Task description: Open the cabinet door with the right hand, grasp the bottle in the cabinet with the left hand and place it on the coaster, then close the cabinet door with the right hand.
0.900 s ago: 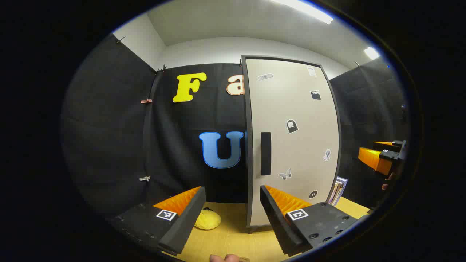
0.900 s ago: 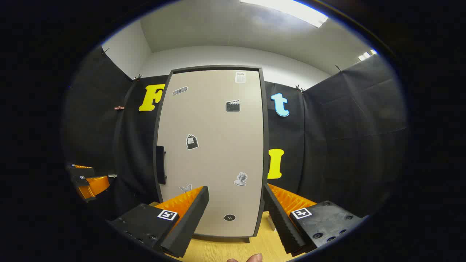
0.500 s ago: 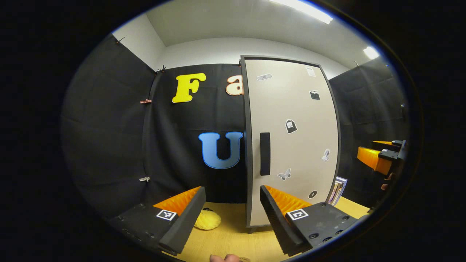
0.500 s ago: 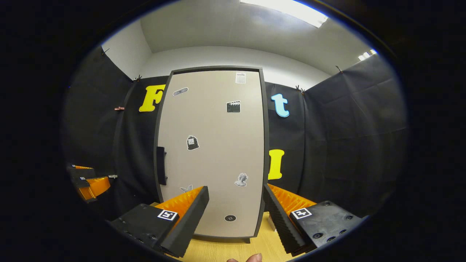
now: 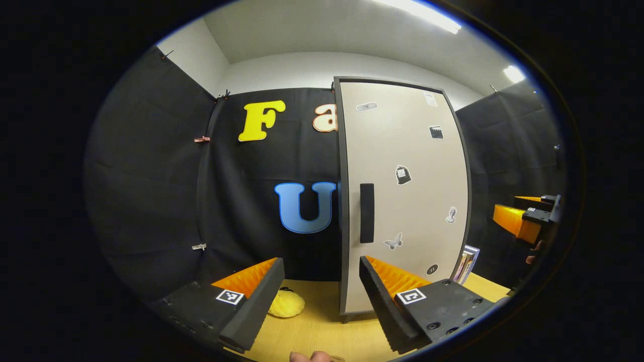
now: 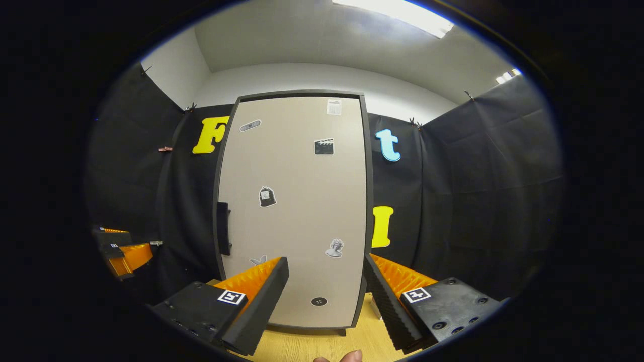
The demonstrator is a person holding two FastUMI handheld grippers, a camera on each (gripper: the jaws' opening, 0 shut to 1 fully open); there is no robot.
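Facing the closed cabinet door [image 6: 294, 211], right gripper [image 6: 326, 296] and left gripper [image 5: 318, 296] are held with jaws apart; sticker writing too small to be read.

Beige cabinet door [image 6: 297, 211] — shut, upright, dark handle [image 6: 223, 228].

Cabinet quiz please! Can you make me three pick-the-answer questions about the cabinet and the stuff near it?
1. Where is the handle on the cabinet door in the right gripper view?
A. left edge
B. top
C. right edge

2. What colour is the soft lump on the table?
A. red
B. yellow
C. green

3. Is the door open?
A. wide open
B. half open
C. shut

Answers:
1 A, the dark bar sits by the left edge.
2 B, it looks yellow.
3 C, no gap or inside shows.
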